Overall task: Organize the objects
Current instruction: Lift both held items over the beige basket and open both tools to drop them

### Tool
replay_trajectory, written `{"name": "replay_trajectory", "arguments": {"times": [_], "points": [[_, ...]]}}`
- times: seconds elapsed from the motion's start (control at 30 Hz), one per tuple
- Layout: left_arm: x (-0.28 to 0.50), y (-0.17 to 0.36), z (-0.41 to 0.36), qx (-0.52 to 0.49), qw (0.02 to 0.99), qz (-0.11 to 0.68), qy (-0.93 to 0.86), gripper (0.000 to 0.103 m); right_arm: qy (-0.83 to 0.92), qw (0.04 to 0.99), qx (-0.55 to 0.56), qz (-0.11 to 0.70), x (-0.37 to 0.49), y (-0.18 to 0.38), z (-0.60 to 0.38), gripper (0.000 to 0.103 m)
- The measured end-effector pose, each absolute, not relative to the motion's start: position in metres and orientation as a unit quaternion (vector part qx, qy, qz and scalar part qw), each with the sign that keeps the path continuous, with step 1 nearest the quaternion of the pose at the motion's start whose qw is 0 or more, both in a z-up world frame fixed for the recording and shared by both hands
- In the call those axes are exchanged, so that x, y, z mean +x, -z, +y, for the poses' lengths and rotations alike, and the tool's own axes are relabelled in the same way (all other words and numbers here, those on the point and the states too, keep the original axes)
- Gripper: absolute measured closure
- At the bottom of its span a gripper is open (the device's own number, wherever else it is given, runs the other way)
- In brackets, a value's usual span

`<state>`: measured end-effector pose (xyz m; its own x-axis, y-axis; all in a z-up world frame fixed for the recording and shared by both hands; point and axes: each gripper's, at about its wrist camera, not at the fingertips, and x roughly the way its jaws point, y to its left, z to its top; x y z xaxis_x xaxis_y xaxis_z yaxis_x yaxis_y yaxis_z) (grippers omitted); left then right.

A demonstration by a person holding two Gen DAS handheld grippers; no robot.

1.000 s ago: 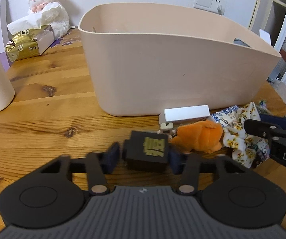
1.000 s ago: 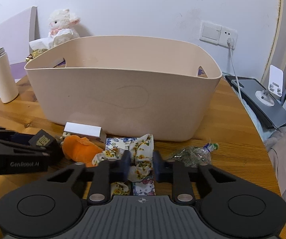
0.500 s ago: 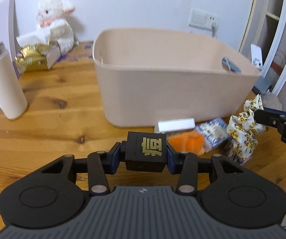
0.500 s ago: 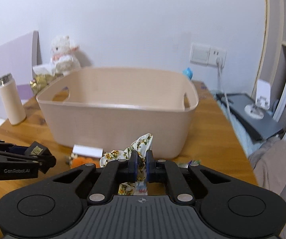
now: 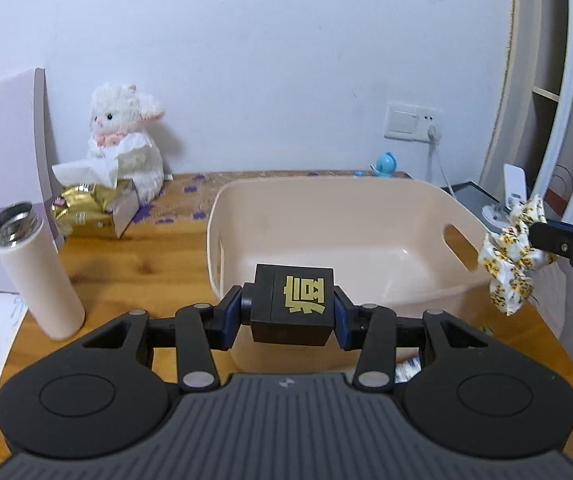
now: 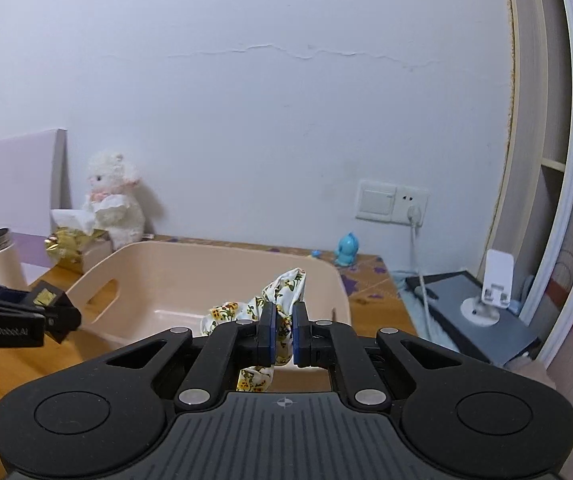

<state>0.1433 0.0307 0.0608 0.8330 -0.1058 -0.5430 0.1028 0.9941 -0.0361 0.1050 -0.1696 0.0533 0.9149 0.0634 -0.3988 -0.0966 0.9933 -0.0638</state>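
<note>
My left gripper (image 5: 292,312) is shut on a black cube (image 5: 292,306) with a gold character, held in the air just before the near rim of the beige plastic bin (image 5: 366,216). The bin's inside looks bare. My right gripper (image 6: 282,334) is shut on a white floral scrunchie (image 6: 284,286), raised above the bin's (image 6: 214,252) near right rim. In the left wrist view the scrunchie (image 5: 512,258) hangs from the right gripper's fingers (image 5: 554,240) at the right edge. In the right wrist view the cube (image 6: 48,300) shows at the left, in the left gripper.
A white flask (image 5: 36,276) stands on the wooden table (image 5: 134,272) at the left. A tissue box (image 5: 94,208) and a plush lamb (image 5: 124,148) sit at the back left. A blue figurine (image 6: 348,250) and a wall socket (image 6: 392,202) are behind the bin. A grey device (image 6: 482,316) lies at the right.
Both grippers rose from the table with their objects. The cube and the scrunchie now sit level with or above the bin's rim. The items left in front of the bin are nearly out of sight.
</note>
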Motion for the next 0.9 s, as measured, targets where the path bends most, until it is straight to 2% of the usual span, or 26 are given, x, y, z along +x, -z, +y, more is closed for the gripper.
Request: {"name": "replay_trajectory", "arguments": {"times": [0.27, 0.6, 0.7, 0.73, 0.77, 0.8, 0.87, 0.9], "points": [[0.206, -0.05, 0.015, 0.017, 0.951, 0.307, 0.036, 0.056, -0.035, 0.977, -0.045, 0.204, 0.147, -0.051, -0.168, 0.096], [0.25, -0.003, -0.005, 0.039, 0.925, 0.376, 0.038, 0.055, -0.028, 0.962, -0.047, 0.269, 0.196, -0.013, -0.169, 0.095], [0.252, 0.001, -0.006, 0.043, 0.922, 0.383, 0.039, 0.055, -0.025, 0.958, -0.052, 0.282, 0.199, -0.006, -0.171, 0.092], [0.252, 0.001, -0.006, 0.041, 0.921, 0.385, 0.039, 0.055, -0.023, 0.957, -0.053, 0.284, 0.199, -0.006, -0.172, 0.086], [0.251, -0.001, -0.006, 0.041, 0.922, 0.384, 0.039, 0.055, -0.021, 0.957, -0.052, 0.284, 0.198, -0.006, -0.173, 0.072], [0.25, -0.003, -0.007, 0.042, 0.923, 0.381, 0.039, 0.054, -0.022, 0.958, -0.05, 0.28, 0.196, -0.007, -0.174, 0.071], [0.244, -0.01, -0.007, 0.045, 0.926, 0.373, 0.038, 0.039, -0.025, 0.961, -0.047, 0.271, 0.191, -0.012, -0.177, 0.059], [0.241, -0.014, -0.007, 0.044, 0.928, 0.367, 0.038, 0.028, -0.023, 0.963, -0.047, 0.264, 0.186, -0.015, -0.178, 0.055]]}}
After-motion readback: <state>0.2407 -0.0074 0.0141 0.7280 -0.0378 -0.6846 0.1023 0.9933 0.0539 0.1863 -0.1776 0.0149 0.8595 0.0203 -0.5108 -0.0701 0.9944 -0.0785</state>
